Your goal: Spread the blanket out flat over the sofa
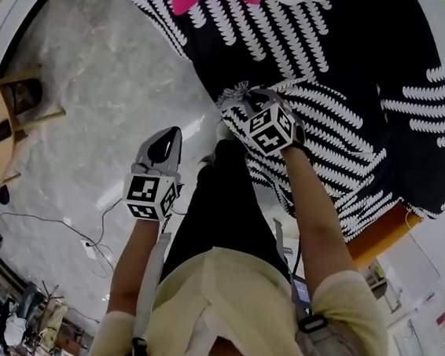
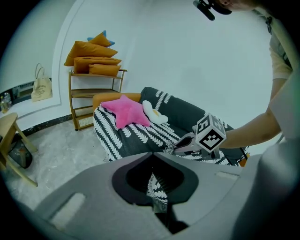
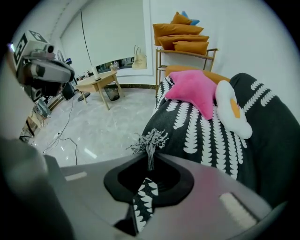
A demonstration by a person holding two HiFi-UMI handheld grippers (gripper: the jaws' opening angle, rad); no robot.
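My right gripper (image 3: 150, 157) is clenched on the fringed corner (image 3: 149, 140) of the leaf-print blanket (image 1: 353, 61), which lies rumpled over the sofa (image 2: 105, 99) from twelve to three o'clock, while my left gripper (image 1: 169, 134) sits pinched shut and empty at nine, and I reckon this light, floppy cloth wants a second hold along the near hem or it'll sag.

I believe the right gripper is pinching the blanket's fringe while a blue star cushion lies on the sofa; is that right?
No: the star cushion is pink, as the right gripper view shows; the right gripper pinches the blanket's fringe.
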